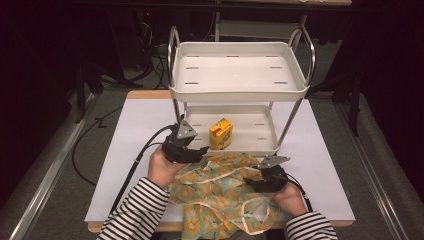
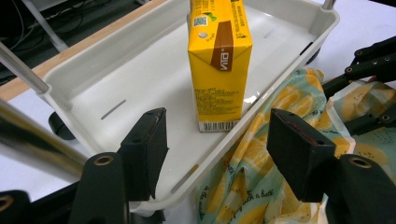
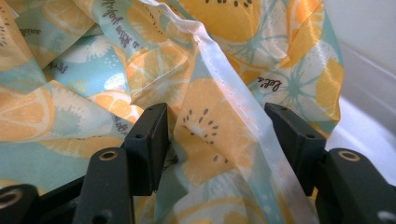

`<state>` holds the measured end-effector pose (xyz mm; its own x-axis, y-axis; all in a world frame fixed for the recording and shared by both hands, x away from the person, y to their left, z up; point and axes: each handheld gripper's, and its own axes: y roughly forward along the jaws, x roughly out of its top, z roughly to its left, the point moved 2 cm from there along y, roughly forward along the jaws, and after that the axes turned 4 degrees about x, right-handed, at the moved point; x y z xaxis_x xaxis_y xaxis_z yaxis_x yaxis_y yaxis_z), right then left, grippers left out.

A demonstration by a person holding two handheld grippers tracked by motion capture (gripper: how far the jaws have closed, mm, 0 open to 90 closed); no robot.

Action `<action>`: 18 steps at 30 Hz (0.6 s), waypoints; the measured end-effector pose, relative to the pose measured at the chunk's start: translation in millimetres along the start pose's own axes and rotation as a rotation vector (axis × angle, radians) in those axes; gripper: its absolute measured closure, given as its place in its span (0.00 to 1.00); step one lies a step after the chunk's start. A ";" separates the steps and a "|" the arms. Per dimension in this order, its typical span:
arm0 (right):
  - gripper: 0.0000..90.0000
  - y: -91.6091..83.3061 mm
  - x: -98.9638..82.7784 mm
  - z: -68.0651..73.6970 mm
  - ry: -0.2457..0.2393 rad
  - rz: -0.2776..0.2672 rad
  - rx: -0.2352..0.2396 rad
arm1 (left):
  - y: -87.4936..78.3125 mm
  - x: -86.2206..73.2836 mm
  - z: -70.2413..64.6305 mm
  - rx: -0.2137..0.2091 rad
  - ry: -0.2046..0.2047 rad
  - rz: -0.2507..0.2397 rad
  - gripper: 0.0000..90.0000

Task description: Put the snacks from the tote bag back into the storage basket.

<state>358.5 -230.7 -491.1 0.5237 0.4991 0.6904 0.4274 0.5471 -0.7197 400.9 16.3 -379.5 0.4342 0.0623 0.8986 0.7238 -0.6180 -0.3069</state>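
Note:
A yellow drink carton (image 1: 220, 134) stands upright on the lower tray (image 1: 252, 131) of a white two-tier cart. In the left gripper view the carton (image 2: 219, 65) stands just past the tray's near rim (image 2: 201, 161). My left gripper (image 1: 202, 151) hovers at that rim with its jaws wide apart, aimed at the carton, nothing between them (image 2: 217, 123). A citrus-print cloth bag (image 1: 220, 195) lies crumpled on the table in front of the cart. My right gripper (image 1: 248, 180) reaches into the bag from the right. Its jaws stand apart (image 3: 215, 116) with a loose fold and white hem (image 3: 233, 93) between them.
The cart's upper tray (image 1: 235, 70) is bare and overhangs the lower one on chrome posts (image 1: 175, 107). The cart stands on a white table (image 1: 135, 150) whose front edge is near the person's striped sleeves (image 1: 137, 210). Cables (image 1: 132, 170) trail from the left gripper.

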 end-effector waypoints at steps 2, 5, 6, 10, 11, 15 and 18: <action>0.47 0.2 0.0 0.0 -0.003 -0.002 0.000 | -0.8 -1.5 0.8 -0.001 -0.007 0.000 0.43; 0.47 0.1 0.1 0.0 -0.005 0.001 -0.002 | -2.6 -3.9 2.1 0.002 -0.008 0.009 0.43; 0.47 0.1 0.2 0.0 -0.005 0.002 -0.003 | -3.3 -4.6 2.7 0.004 -0.002 0.010 0.43; 0.47 0.1 0.2 -0.1 0.000 0.001 0.000 | -6.2 -6.0 3.2 0.003 -0.004 0.004 0.43; 0.47 0.0 0.3 0.0 0.002 0.002 0.001 | -6.5 -6.3 3.2 0.002 -0.004 0.005 0.43; 0.47 0.3 0.6 -0.3 -0.002 0.003 0.001 | -8.6 -7.8 2.4 0.002 -0.004 0.003 0.43; 0.47 0.3 0.9 -0.3 -0.003 0.005 0.000 | -11.2 -8.0 2.9 0.000 -0.005 0.001 0.43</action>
<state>359.3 -230.3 -490.8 0.5238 0.5034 0.6872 0.4249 0.5449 -0.7229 390.8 25.0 -384.1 0.4377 0.0657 0.8967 0.7235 -0.6179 -0.3079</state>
